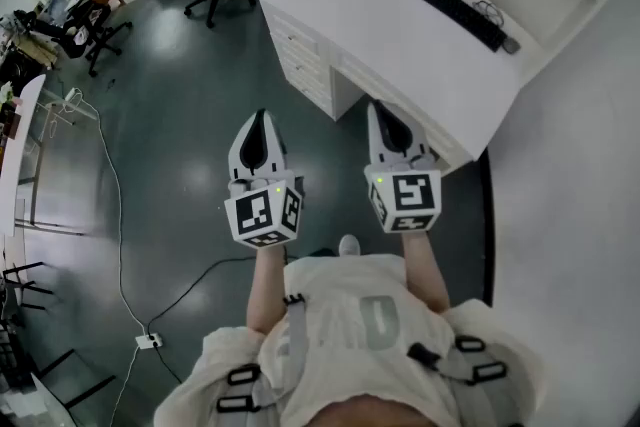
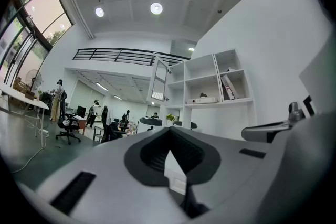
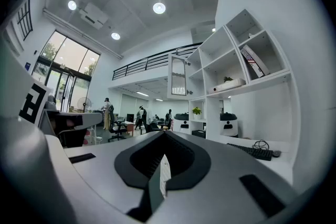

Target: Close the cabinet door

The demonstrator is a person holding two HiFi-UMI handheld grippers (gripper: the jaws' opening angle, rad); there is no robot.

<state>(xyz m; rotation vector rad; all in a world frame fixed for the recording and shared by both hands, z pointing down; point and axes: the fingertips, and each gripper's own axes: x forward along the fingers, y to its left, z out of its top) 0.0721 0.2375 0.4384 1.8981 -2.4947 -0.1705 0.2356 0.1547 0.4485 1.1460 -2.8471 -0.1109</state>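
I'm holding left gripper [image 1: 262, 121] and right gripper [image 1: 382, 115] level, jaws pressed together and empty, probably to shove the open cabinet door [image 3: 178, 83].

Two grippers show: left gripper [image 1: 261, 118] and right gripper [image 1: 379, 110]. There is one white desk [image 1: 380, 35], one black keyboard [image 1: 455, 10] and one cabinet door [image 3: 178, 83].

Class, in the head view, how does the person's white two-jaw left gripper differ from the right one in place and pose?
The left gripper shows over the grey floor; the right gripper overlaps the front of the white desk. The left gripper's marker cube is turned corner-on; the right gripper's marker cube faces the camera squarely. Both are white, shut and empty.
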